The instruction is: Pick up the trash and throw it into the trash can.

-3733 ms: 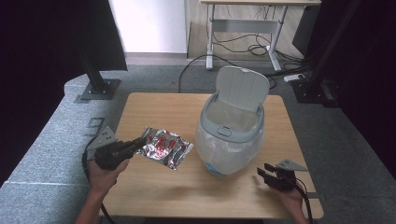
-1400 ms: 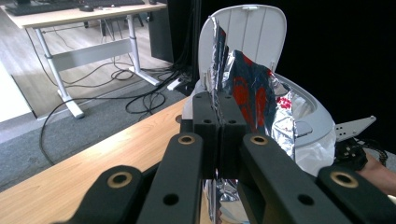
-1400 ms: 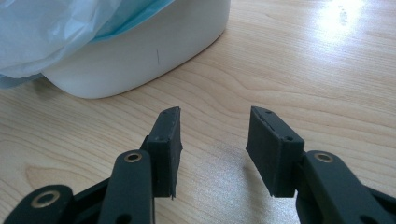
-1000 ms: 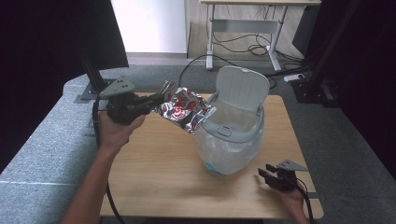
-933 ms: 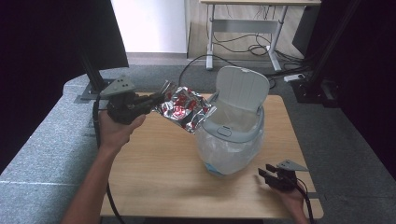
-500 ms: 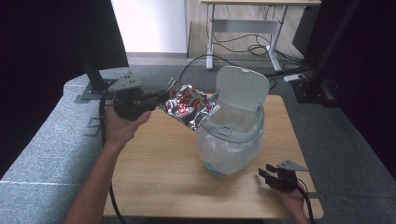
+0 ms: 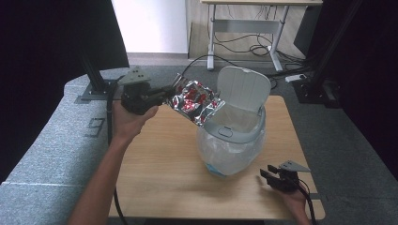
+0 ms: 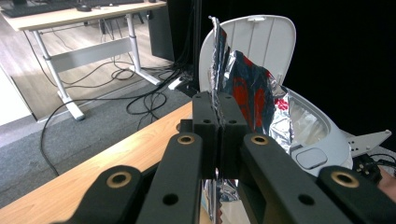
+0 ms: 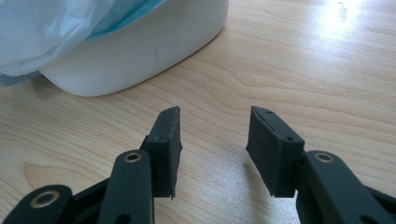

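Observation:
A crumpled silver and red foil wrapper [image 7: 195,101] hangs in the air at the left rim of a small white bin [image 7: 234,140]. The bin's lid [image 7: 244,89] stands up and a clear bag lines it. My left gripper [image 7: 170,91] is shut on the wrapper's edge, held above the table's back left. In the left gripper view the wrapper [image 8: 252,88] stands pinched between the jaws of the left gripper [image 8: 218,109], with the bin [image 8: 322,135] just beyond. My right gripper [image 7: 264,175] rests open near the table's front right corner, and in its own view this right gripper [image 9: 212,135] holds nothing.
The bin stands on a wooden table [image 7: 164,164]. Its white base [image 9: 140,51] is close in front of the right gripper. Grey carpet, black stands and a desk with cables [image 7: 244,42] lie behind the table.
My left hand has carried the wrapper up off the table and to the right, up to the bin's rim. The right gripper has stayed in place.

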{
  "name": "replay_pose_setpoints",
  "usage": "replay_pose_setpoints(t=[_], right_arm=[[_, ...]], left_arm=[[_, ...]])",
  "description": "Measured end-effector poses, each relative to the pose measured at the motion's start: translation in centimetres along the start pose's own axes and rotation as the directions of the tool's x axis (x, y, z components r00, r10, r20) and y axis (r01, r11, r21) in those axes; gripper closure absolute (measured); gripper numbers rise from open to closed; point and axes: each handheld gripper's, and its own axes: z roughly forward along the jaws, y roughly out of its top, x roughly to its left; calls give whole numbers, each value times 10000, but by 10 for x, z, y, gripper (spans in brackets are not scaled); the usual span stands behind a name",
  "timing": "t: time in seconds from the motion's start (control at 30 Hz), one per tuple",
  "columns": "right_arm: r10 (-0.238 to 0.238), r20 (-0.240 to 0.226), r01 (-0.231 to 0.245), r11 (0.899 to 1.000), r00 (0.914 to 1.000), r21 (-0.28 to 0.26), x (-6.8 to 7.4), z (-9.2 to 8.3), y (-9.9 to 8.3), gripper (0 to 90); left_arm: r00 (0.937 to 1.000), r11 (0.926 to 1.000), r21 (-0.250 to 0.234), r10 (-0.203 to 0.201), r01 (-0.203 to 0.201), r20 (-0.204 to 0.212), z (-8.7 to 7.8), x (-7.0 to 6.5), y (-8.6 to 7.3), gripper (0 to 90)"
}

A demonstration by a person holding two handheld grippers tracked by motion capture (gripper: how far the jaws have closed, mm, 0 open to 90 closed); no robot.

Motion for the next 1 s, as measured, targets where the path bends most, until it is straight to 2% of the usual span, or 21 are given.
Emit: replay_pose_setpoints(t=[0.33, 0.5, 1.0], right_arm=[[26, -10, -26, 10000, 10000, 9, 0, 0, 0, 535], [41, -12, -41, 10000, 10000, 9, 0, -1, 0, 534], [88, 8, -88, 10000, 10000, 16, -2, -1, 0, 534]], left_arm=[[9999, 9999, 45, -143, 143, 45, 12, 5, 1, 885], [9999, 9998, 159, -92, 90, 101, 19, 5, 3, 884], [9999, 9999, 103, 43, -45, 158, 29, -1, 16, 884]])
